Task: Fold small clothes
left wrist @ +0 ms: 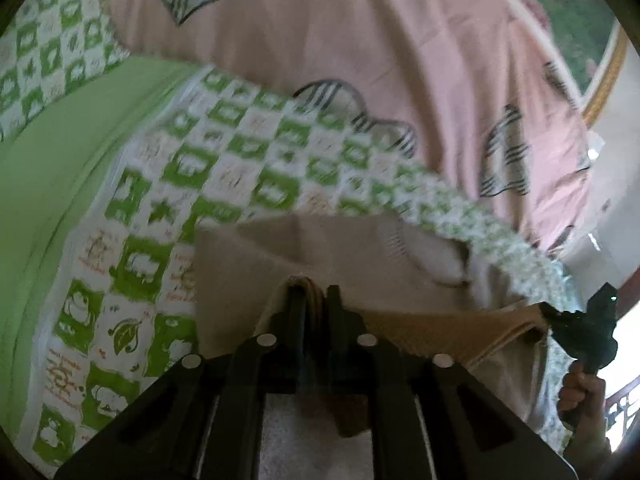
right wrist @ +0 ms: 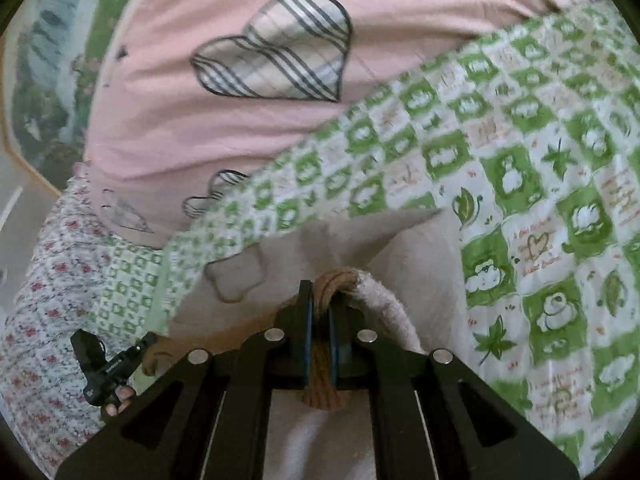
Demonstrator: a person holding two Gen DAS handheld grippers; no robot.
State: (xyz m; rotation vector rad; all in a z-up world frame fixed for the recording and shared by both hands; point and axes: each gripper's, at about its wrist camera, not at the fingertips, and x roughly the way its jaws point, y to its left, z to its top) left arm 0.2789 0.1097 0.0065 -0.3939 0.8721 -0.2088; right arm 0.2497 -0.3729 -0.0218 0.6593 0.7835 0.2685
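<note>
A small beige garment point(left wrist: 256, 264) with a brown ribbed edge hangs between both grippers, lifted over the green-and-white checked bedsheet point(left wrist: 224, 152). My left gripper point(left wrist: 314, 294) is shut on the garment's folded brown edge. My right gripper point(right wrist: 320, 292) is shut on the other end of the brown edge point(right wrist: 334, 280); the beige garment point(right wrist: 420, 248) drapes in front of it. The right gripper also shows at the right edge of the left wrist view point(left wrist: 576, 320), gripping the same edge. The left gripper shows at the lower left of the right wrist view point(right wrist: 108, 364).
A pink blanket with plaid heart patches point(right wrist: 240, 128) lies bunched on the bed beyond the garment. A plain green strip of sheet point(left wrist: 60, 168) runs along the left. A floral-print cloth point(right wrist: 52, 300) is at the lower left of the right wrist view.
</note>
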